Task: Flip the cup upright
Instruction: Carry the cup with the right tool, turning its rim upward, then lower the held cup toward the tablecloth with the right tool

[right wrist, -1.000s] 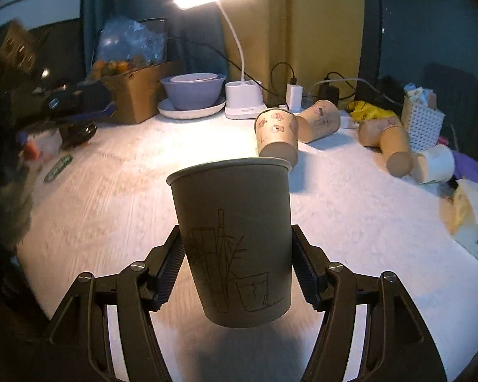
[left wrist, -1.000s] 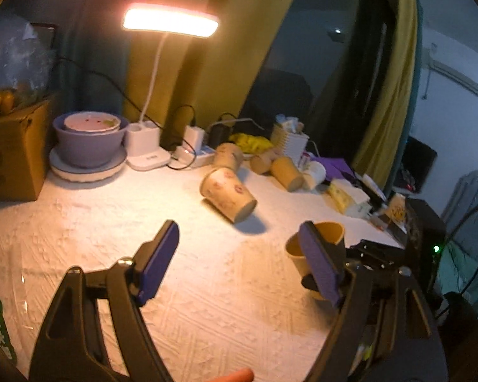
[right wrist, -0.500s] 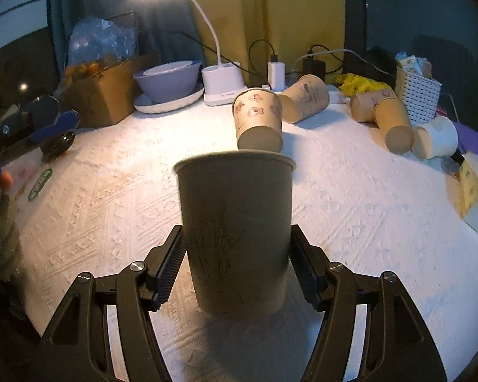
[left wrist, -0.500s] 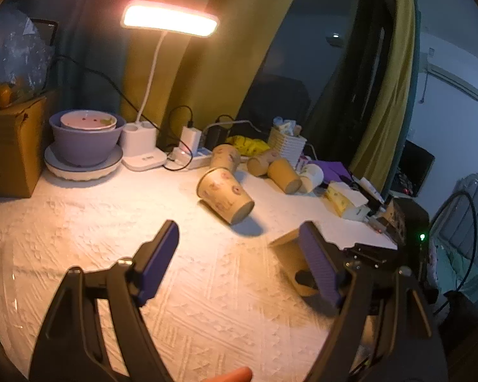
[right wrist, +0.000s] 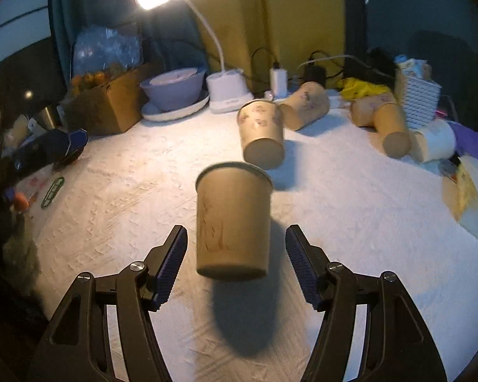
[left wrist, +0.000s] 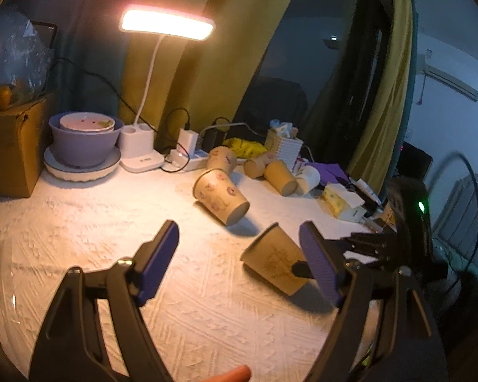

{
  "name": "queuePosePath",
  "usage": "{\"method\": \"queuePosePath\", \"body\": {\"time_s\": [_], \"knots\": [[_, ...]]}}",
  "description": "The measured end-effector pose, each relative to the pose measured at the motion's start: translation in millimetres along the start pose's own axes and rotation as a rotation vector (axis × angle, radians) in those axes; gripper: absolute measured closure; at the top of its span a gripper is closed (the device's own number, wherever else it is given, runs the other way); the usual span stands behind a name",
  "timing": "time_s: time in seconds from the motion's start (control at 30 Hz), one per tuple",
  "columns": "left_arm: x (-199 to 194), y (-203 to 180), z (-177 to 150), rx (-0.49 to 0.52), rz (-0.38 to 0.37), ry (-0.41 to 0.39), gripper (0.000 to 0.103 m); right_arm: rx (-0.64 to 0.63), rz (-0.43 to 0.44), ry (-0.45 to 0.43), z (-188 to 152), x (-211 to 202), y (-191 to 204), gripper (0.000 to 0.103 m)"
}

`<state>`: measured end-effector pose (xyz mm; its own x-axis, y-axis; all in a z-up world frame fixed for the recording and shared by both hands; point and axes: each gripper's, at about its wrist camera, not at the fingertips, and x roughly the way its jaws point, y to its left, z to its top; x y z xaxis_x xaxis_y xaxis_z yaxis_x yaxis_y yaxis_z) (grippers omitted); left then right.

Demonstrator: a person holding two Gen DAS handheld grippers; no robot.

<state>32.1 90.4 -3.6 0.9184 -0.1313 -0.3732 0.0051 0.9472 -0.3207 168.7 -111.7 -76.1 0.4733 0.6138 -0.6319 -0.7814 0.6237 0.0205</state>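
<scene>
The right gripper (right wrist: 235,262) is open, its jaws apart on each side of the brown paper cup (right wrist: 232,219), which stands mouth up on the white tablecloth (right wrist: 350,222). The left gripper (left wrist: 239,264) is also open and holds nothing. The cup seems light, thin and easy to crush, so I would hold it gently at the middle of its wall; beyond it, a patterned cup (right wrist: 263,133) lies on its side.

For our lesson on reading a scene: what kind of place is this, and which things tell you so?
Probably a room in a home at night, with a table used as a work spot. Clues: a lit desk lamp, curtains beside a dark window, and stacked bowls near scattered paper cups.
</scene>
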Motion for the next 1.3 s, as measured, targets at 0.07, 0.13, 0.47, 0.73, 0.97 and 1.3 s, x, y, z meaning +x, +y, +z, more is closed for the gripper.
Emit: {"method": "queuePosePath", "body": {"time_s": [0.07,0.13,0.47,0.73,0.97,1.3], "knots": [[2.8,4.8,-1.0,-0.009,0.000,0.010,0.024,-0.008,0.022,0.065,12.7,10.7,2.1,0.036],[5.9,11.5,-2.1,-0.024,0.005,0.016,0.024,-0.017,0.026,0.126,27.5,22.8,4.0,0.036],[20.1,35.9,-5.8,-0.104,0.003,0.048,0.024,-0.105,0.021,0.418,61.9,82.2,10.3,0.034],[24.1,32.7,-8.4,-0.090,-0.003,0.065,0.024,-0.163,0.033,0.487,75.7,101.9,14.8,0.034],[26.6,31.2,-9.2,-0.080,0.013,0.065,0.024,-0.129,0.007,0.292,75.5,69.9,9.2,0.035],[15.6,8.7,-11.9,0.016,0.050,0.002,0.024,0.051,-0.054,-0.067,11.1,8.7,-15.3,0.035]]}}
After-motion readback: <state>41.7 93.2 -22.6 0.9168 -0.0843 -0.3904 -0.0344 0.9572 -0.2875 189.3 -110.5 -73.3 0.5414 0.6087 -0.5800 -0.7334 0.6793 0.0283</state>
